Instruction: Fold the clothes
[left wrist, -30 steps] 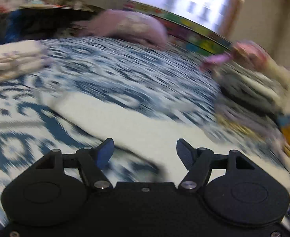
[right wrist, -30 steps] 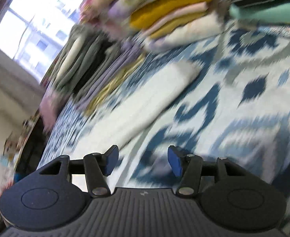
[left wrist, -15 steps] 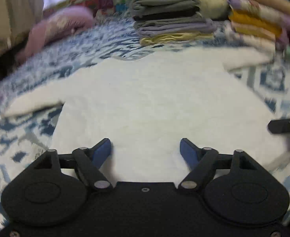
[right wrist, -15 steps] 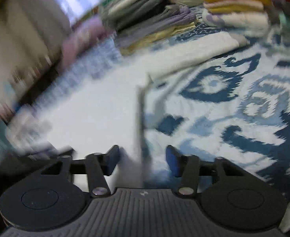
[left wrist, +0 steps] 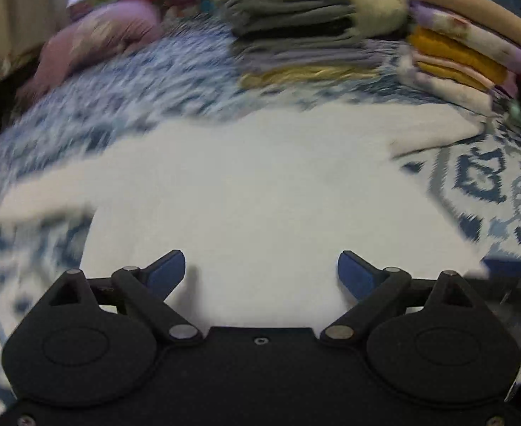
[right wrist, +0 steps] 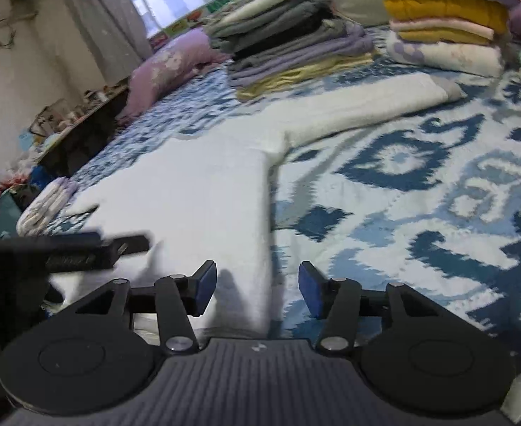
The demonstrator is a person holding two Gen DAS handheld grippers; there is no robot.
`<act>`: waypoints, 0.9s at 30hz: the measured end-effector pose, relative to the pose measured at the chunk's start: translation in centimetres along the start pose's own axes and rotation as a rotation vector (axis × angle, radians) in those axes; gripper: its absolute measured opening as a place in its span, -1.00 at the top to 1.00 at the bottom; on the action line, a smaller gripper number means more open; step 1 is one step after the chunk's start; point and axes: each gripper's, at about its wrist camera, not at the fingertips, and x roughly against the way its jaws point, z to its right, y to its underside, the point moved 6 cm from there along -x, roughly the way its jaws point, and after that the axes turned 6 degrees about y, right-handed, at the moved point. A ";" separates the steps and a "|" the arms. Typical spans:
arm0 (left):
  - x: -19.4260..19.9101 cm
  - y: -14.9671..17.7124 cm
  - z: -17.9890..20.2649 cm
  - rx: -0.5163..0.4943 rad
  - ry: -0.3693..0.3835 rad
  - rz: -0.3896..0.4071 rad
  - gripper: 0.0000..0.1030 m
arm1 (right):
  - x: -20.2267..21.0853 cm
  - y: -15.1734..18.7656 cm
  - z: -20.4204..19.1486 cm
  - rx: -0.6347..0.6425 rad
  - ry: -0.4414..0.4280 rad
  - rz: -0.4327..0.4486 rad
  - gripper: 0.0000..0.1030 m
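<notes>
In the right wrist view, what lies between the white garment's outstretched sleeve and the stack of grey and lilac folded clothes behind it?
Only a narrow strip of blue-and-white patterned bedspread separates the sleeve from the stack; nothing else lies there.

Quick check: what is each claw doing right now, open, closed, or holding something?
Left claw: open wide, just been opening, nothing gripped, over the white sweater.
Right claw: open, just been opening, astride the sweater's edge, not pinching it.

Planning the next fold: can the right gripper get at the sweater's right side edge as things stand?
Probably yes. The right gripper is open, and the white sweater has its side edge running straight between the jaws, flat on the patterned bedspread. Nothing lies on that edge; the left gripper sits off to the side.
</notes>
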 end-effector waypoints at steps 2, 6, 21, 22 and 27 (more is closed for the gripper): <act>-0.6 -2.1 1.7 -0.075 0.007 0.013 -0.83 | -0.2 0.0 -0.1 0.010 -0.013 0.005 -0.02; -2.9 -6.0 5.5 -0.233 0.020 0.010 -0.83 | -0.4 0.0 0.0 0.020 -0.050 0.014 -0.01; -11.8 -11.4 21.5 -0.720 0.123 -0.077 -0.81 | -1.0 -0.3 0.3 0.032 -0.111 0.008 -0.02; -12.2 -11.6 22.3 -0.740 0.119 -0.078 -0.81 | -1.0 -0.3 0.3 0.029 -0.115 0.007 -0.02; -14.3 -11.9 25.2 -0.848 0.054 -0.089 -0.43 | -1.0 -0.3 0.7 0.022 -0.137 0.005 -0.02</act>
